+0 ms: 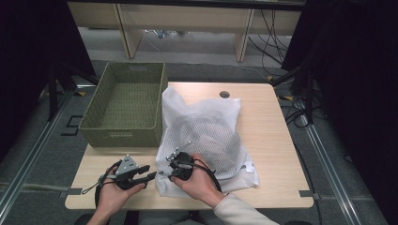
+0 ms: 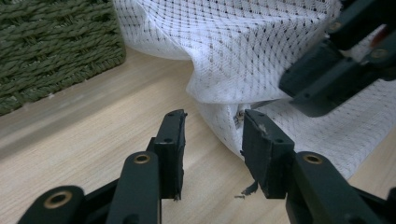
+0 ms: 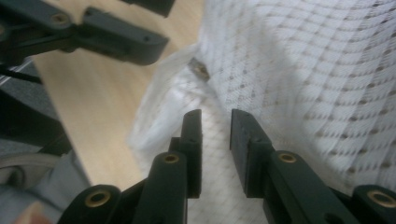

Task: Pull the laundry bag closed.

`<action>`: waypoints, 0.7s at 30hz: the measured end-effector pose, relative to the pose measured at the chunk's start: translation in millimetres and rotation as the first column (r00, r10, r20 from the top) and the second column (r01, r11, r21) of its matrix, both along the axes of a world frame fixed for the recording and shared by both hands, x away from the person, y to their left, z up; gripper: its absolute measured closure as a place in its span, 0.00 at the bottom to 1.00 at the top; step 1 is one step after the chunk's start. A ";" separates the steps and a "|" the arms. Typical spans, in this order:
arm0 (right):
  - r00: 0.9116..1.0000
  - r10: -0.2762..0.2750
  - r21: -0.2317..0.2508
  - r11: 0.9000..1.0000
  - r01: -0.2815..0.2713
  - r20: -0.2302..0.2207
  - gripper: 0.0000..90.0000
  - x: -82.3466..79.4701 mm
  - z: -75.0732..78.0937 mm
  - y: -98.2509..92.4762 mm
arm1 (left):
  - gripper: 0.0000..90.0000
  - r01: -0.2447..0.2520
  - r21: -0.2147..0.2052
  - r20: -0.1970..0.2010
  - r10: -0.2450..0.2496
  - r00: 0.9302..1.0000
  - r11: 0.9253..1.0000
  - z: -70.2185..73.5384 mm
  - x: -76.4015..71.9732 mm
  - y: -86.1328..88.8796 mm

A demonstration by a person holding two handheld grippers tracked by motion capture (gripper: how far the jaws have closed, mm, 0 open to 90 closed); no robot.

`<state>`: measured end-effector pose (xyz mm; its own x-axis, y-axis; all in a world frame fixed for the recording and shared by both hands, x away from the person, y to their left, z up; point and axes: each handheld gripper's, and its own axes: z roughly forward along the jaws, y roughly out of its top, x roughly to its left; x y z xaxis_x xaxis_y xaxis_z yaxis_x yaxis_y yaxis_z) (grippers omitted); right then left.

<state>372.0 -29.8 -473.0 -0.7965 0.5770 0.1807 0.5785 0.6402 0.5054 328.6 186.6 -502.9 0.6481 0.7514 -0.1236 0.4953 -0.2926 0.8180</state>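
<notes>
A white mesh bag (image 1: 206, 131) with something pale and rounded inside lies on the wooden table (image 1: 267, 140). At its near left corner sits a small metal zipper pull (image 2: 239, 116) (image 3: 201, 70). My left gripper (image 1: 152, 176) (image 2: 212, 116) is open just left of that corner, low over the table, with nothing between its fingers. My right gripper (image 1: 169, 169) (image 3: 215, 114) hovers over the bag's (image 3: 289, 70) corner edge, its jaws apart above the mesh and not pinching it. The two grippers face each other closely; the left gripper view has the right one's jaw at the upper right.
A green woven basket (image 1: 122, 133) (image 2: 51, 51) stands at the table's back left, touching the bag's left side. A round cable hole (image 1: 225, 94) lies behind the bag. Bare wood runs along the right side and the near edge.
</notes>
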 end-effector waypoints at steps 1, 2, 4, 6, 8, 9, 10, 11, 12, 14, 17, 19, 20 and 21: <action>1.000 -0.004 -0.004 1.000 0.004 0.001 0.83 2.0 -1.0 0.3 | 0.66 0.000 0.014 0.003 0.000 1.000 1.000 0.1 0.2 0.7; 1.000 -0.007 -0.005 1.000 0.007 0.003 0.83 3.6 -1.7 0.5 | 0.66 0.006 0.020 0.000 -0.006 1.000 1.000 0.2 0.3 1.0; 1.000 -0.009 -0.007 1.000 0.009 0.013 0.82 6.3 -3.6 0.8 | 0.66 0.005 0.011 0.000 -0.005 1.000 1.000 -0.2 0.0 0.2; 1.000 -0.021 -0.012 1.000 0.021 0.020 0.81 8.3 -5.3 1.2 | 0.66 0.008 0.011 -0.004 -0.008 1.000 1.000 -0.5 -0.1 -0.1; 0.999 -0.027 -0.014 1.000 0.027 0.025 0.81 11.6 -7.1 0.8 | 0.66 0.005 0.002 -0.002 -0.005 1.000 1.000 -1.0 -0.3 -1.3; 0.999 -0.029 -0.011 0.999 0.030 0.027 0.81 12.9 -7.1 0.4 | 0.66 0.005 0.001 -0.001 -0.005 1.000 1.000 -1.1 -0.4 -1.6; 0.999 -0.038 -0.010 0.999 0.038 0.029 0.81 13.7 -6.8 0.4 | 0.66 -0.005 -0.012 -0.014 0.005 1.000 1.000 -1.5 -1.0 -2.5; 0.999 -0.037 -0.005 0.999 0.037 0.029 0.81 14.4 -6.6 0.4 | 0.66 -0.005 -0.012 -0.014 0.005 1.000 1.000 -1.5 -1.0 -2.5; 0.999 -0.038 -0.001 0.999 0.038 0.028 0.80 14.6 -6.0 0.7 | 0.66 0.008 -0.002 -0.003 -0.008 1.000 1.000 -1.2 -0.2 -1.8; 0.999 -0.032 0.000 0.999 0.032 0.032 0.80 14.3 -6.0 1.9 | 0.66 0.005 0.008 0.002 -0.005 1.000 1.000 -1.4 -0.3 -1.6; 0.999 -0.024 0.001 1.000 0.024 0.027 0.80 13.9 -7.3 3.6 | 0.66 0.005 0.014 -0.001 -0.005 1.000 1.000 -0.9 -0.5 -1.5; 1.000 -0.015 0.006 1.000 0.015 0.019 0.80 13.5 -9.3 6.4 | 0.66 0.009 0.011 -0.001 -0.009 1.000 1.000 -0.6 -0.4 -1.3; 1.000 -0.014 0.006 1.000 0.014 0.018 0.80 13.4 -9.5 7.1 | 0.66 0.009 0.012 -0.001 -0.009 1.000 1.000 -0.6 -0.4 -1.2; 1.000 -0.015 0.007 1.000 0.015 0.014 0.80 13.7 -9.4 7.5 | 0.66 0.010 0.010 -0.001 -0.010 1.000 1.000 -0.8 -0.2 -1.1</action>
<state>385.8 -22.3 -482.4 -0.7903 0.5877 0.1736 0.5809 0.6283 0.5175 328.4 185.6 -503.7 0.6557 0.7458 -0.1173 0.4932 -0.3056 0.8145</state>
